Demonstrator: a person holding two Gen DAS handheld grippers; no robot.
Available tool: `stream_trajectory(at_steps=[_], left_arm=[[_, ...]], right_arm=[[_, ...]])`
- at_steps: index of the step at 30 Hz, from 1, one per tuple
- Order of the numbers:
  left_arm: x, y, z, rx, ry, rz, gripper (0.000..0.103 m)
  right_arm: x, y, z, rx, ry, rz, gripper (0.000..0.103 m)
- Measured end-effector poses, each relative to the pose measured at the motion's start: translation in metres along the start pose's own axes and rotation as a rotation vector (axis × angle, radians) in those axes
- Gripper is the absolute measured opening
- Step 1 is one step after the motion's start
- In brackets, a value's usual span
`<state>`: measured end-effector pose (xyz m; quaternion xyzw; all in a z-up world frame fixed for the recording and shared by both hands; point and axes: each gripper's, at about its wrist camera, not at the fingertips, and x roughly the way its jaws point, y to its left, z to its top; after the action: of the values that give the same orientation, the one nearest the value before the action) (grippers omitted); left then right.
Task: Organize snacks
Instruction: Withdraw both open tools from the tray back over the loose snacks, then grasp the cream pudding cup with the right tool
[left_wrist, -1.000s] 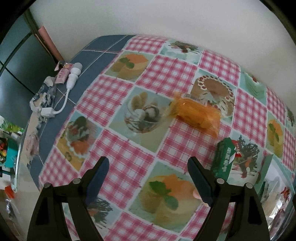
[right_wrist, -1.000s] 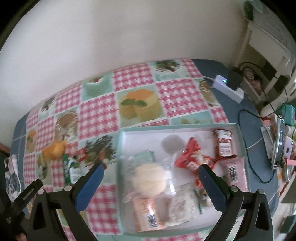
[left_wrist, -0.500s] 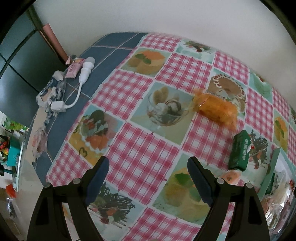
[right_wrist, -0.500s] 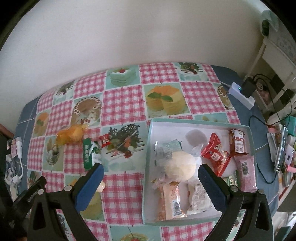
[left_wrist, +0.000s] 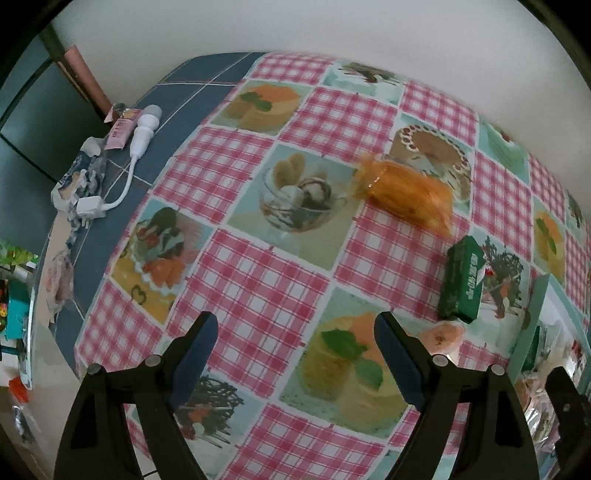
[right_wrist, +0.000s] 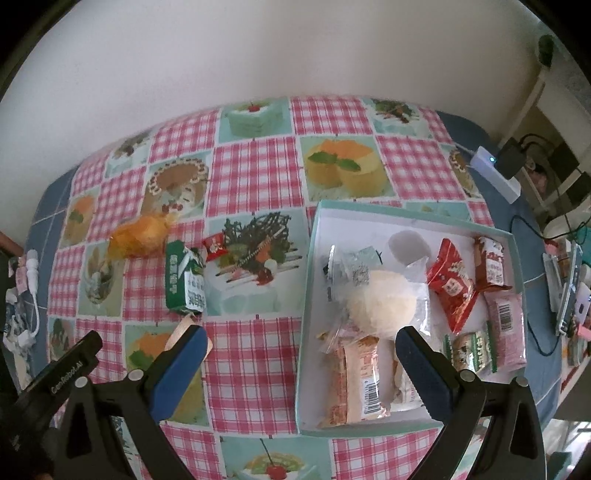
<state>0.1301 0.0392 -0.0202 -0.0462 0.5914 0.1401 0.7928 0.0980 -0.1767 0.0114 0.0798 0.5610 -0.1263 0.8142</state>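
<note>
Both of my tongs hang open over the tabletop (right_wrist: 255, 354) with its pink-check cloth printed with cakes, and neither holds anything. My left tongs (left_wrist: 295, 358) point down at bare cloth; their blue pads stand wide apart. Ahead of them and to the right lies the orange crinkly snack bag (left_wrist: 406, 192), well apart from the pads. Nearer, off the right pad, the green rectangular carton (left_wrist: 463, 280) lies flat, and a small peach-coloured wrapped snack (left_wrist: 439, 336) sits just beside that pad, below the carton.

My right tongs (right_wrist: 299, 354) are spread across the left wall of the shallow pale-teal box (right_wrist: 306, 280): the left pad is over the cloth, the right pad over the box's inside. In that box sit a round cream-coloured bun in clear wrap (right_wrist: 380, 302), a red foil packet (right_wrist: 452, 284), a pink packet with a barcode (right_wrist: 506, 325) and several other wrapped bars. Outside it, a small red sweet wrapper (right_wrist: 216, 245) lies just beside the carton's top corner, with the orange bag on the carton's other side.

A white plug and cord (left_wrist: 110, 181) lie at the far left edge.
</note>
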Motion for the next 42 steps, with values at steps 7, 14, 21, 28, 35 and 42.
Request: stream_trajectory(at_steps=[7, 14, 21, 28, 35, 42], left_arm=[[0.018, -0.004, -0.003, 0.003, 0.045, 0.025, 0.087], [0.037, 0.012, -0.003, -0.055, 0.092, 0.056, 0.087], [0.047, 0.041, 0.0, -0.12, 0.096, 0.101, 0.087], [0.062, 0.051, 0.006, -0.121, 0.116, 0.104, 0.087], [0.084, 0.073, 0.011, -0.136, 0.133, 0.119, 0.087], [0.1, 0.085, 0.013, -0.156, 0.155, 0.118, 0.087]], right_arm=[[0.012, 0.017, -0.004, -0.043, 0.021, 0.02, 0.103], [0.028, 0.038, -0.01, -0.076, 0.051, 0.036, 0.103], [0.036, 0.056, -0.013, -0.084, 0.061, 0.062, 0.103], [0.044, 0.073, -0.015, -0.093, 0.07, 0.08, 0.103], [0.053, 0.078, -0.016, -0.079, 0.086, 0.093, 0.103], [0.065, 0.083, -0.02, -0.074, 0.107, 0.112, 0.103]])
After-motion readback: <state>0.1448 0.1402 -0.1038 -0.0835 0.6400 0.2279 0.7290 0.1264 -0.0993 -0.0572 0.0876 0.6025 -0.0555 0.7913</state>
